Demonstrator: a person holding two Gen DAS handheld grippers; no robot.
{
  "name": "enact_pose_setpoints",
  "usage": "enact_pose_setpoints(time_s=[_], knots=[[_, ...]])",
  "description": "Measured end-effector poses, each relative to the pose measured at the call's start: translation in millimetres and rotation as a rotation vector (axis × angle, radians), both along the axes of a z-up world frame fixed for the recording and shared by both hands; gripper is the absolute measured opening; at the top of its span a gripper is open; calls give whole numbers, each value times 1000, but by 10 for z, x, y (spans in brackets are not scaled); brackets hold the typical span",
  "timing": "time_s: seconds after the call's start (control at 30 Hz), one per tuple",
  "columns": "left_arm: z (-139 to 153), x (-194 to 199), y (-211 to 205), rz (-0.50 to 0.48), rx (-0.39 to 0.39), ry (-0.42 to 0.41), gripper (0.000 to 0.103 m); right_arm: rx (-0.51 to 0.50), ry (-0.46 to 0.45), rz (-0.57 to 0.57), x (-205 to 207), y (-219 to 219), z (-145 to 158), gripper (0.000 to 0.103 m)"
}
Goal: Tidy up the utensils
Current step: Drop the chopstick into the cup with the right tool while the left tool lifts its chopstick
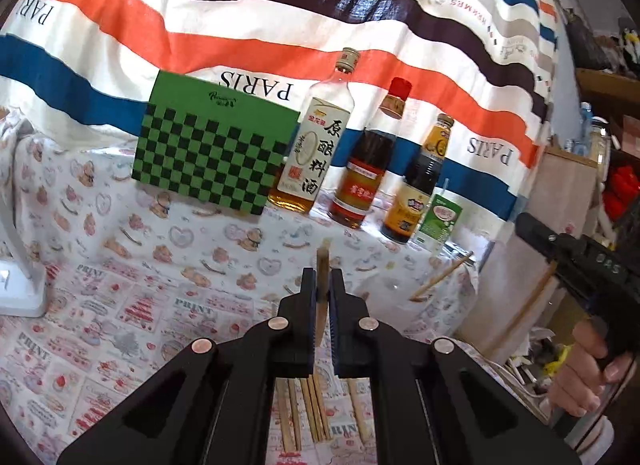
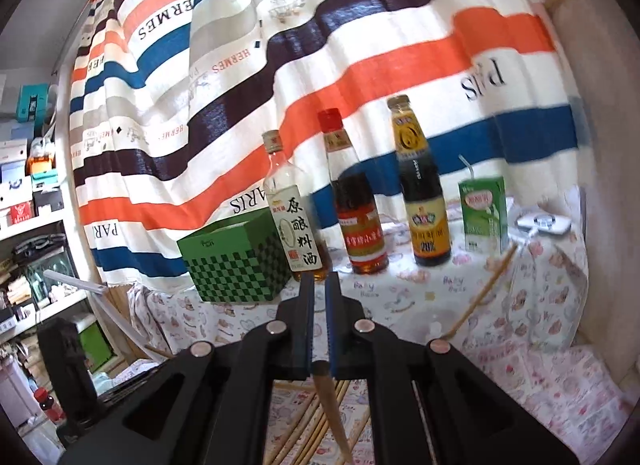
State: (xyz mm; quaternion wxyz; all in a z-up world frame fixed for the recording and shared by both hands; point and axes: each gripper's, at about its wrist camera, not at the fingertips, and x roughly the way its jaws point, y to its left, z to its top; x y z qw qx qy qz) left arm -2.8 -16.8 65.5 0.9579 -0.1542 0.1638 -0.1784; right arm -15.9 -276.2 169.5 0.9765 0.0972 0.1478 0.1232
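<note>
We hold one chopstick (image 1: 322,289) in each clenched hand-held gripper (image 1: 322,285) at frame centre (more lie below); either thin stick could pivot or slip from the narrow pinch.

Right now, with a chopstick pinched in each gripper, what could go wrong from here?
1. The left gripper pinches its chopstick partway along, tip poking toward the bottles; a swing could knock one over.
2. The right gripper grips only the top end of its chopstick, which hangs down tilted, so it may pivot or slip out.
3. Loose chopsticks lie below; a dropped one could scatter them.
</note>
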Motion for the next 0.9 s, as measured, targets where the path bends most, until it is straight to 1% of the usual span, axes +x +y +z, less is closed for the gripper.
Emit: enact_pose_setpoints(time_s=[0.1,0.17,0.2,0.23,0.33,0.43,0.47,0.57,0.63,0.7,0.77,0.83,0.9], knots=[[196,-32,-168,4,103,-48,4,-38,-3,-2,40,42,103,5],[329,-70,-264,-11,140,-75,4,-50,-10,-8,63,60,155,4],[377,-81,-295,-19,146,-85,4,-47,-16,-12,87,63,185,3],[425,-92,-331,-29,152,-94,4,-42,-16,-12,106,63,209,1],[517,-52,-424,-54,158,-88,4,-42,-6,-1,222,87,278,1],[535,47,-495,-68,166,-65,4,-82,47,-4,386,121,227,1],[523,74,-518,-71,177,-63,4,-112,97,22,470,139,167,1],[459,121,-546,-68,209,-65,4,-134,215,80,642,101,-77,2],[421,169,-519,-59,199,-57,4,-164,287,114,722,83,-264,2],[391,216,-466,-50,173,-49,4,-214,372,136,778,100,-510,9],[382,242,-427,-38,165,-49,4,-267,436,169,803,161,-732,27],[395,251,-420,-17,181,-52,5,-342,503,216,822,278,-990,31],[421,248,-419,19,210,-57,5,-427,548,216,864,389,-1221,35]])
